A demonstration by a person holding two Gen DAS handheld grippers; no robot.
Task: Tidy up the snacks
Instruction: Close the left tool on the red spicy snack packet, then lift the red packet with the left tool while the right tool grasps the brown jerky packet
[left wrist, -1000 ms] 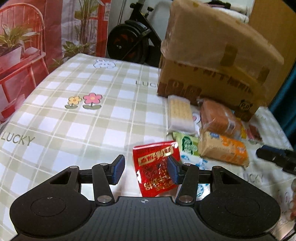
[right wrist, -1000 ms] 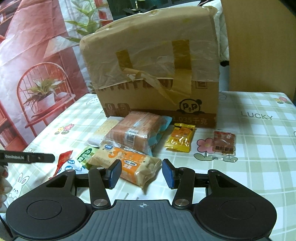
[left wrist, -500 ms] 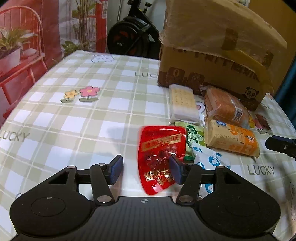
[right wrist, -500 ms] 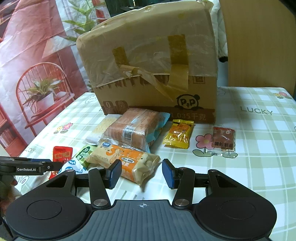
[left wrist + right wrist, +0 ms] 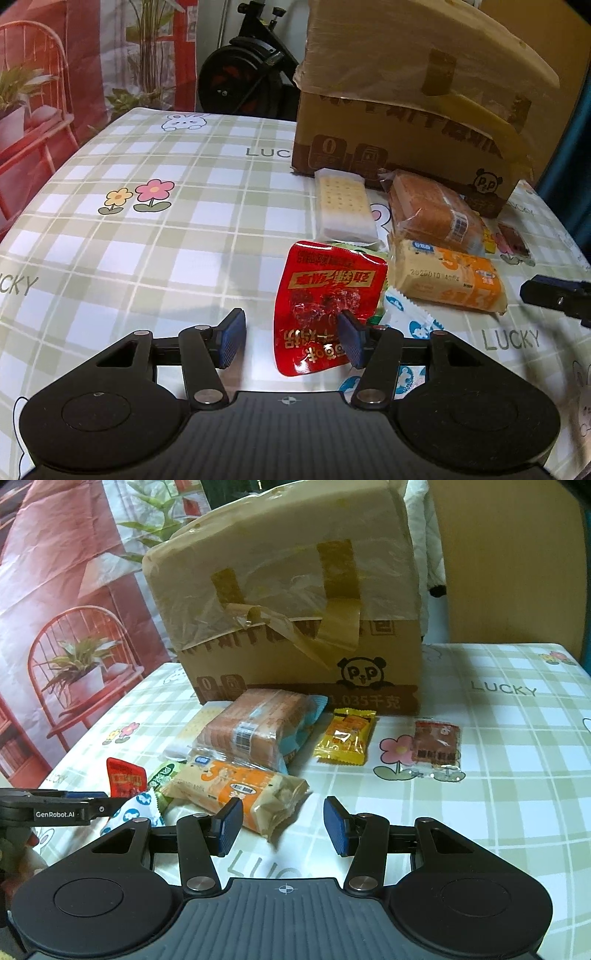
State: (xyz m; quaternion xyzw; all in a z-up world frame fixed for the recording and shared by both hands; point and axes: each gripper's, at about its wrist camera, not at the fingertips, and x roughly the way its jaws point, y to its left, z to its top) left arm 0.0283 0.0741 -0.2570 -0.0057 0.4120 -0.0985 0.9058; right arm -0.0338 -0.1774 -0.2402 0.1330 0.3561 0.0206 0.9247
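A red snack packet [image 5: 325, 302] lies on the checked tablecloth between the fingers of my open left gripper [image 5: 291, 339]; its right side is by the right pad. It also shows in the right wrist view [image 5: 123, 777]. Beside it lie a green packet [image 5: 162, 775], a white-blue packet [image 5: 410, 317], an orange biscuit pack [image 5: 447, 278], a bread pack [image 5: 432, 214] and a cracker pack [image 5: 343, 206]. My right gripper [image 5: 282, 825] is open and empty, just in front of the orange biscuit pack [image 5: 240, 782].
A taped cardboard box [image 5: 291, 627] stands behind the snacks. A yellow packet [image 5: 345, 736] and a brown packet [image 5: 436, 747] lie to its front right. The left gripper's body [image 5: 55, 810] shows at the left of the right wrist view.
My left gripper has moved forward and right, so the red packet now sits higher between its fingers. The right gripper has shifted slightly left and closer to the snacks.
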